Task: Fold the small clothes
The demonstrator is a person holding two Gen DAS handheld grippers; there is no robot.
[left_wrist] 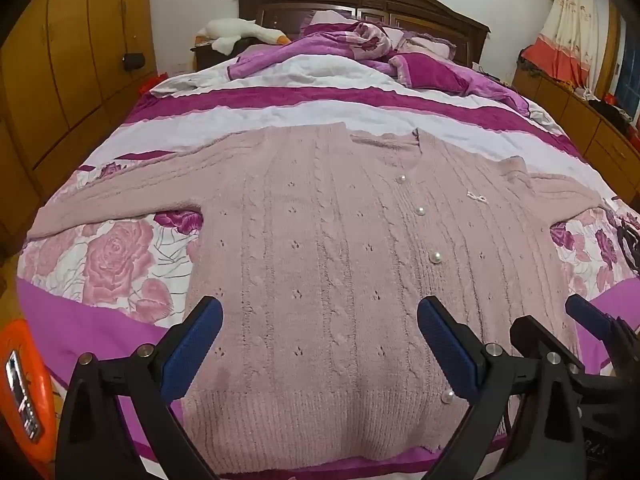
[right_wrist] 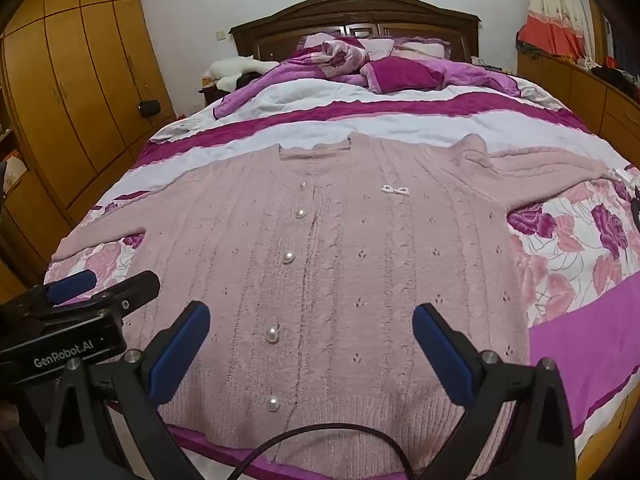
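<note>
A pale pink knitted cardigan (left_wrist: pixel 320 248) (right_wrist: pixel 340 264) with pearl buttons (right_wrist: pixel 288 257) lies flat and face up on the bed, both sleeves spread out sideways. My left gripper (left_wrist: pixel 320 320) hovers open above the lower left half of the cardigan, nothing between its blue pads. My right gripper (right_wrist: pixel 311 328) hovers open above the lower right half, also with nothing between its pads. Each gripper shows at the edge of the other's view: the right one (left_wrist: pixel 560 328) at the left wrist view's right edge, the left one (right_wrist: pixel 104 284) at the right wrist view's left edge.
The bed has a purple, white and rose-patterned cover (left_wrist: pixel 116 264); a crumpled purple quilt (left_wrist: pixel 360 52) and pillows lie near the dark headboard. Wooden wardrobes (right_wrist: pixel 80 92) stand on the left, low cabinets (right_wrist: pixel 580 92) on the right. A black cable (right_wrist: pixel 320 440) loops below the right gripper.
</note>
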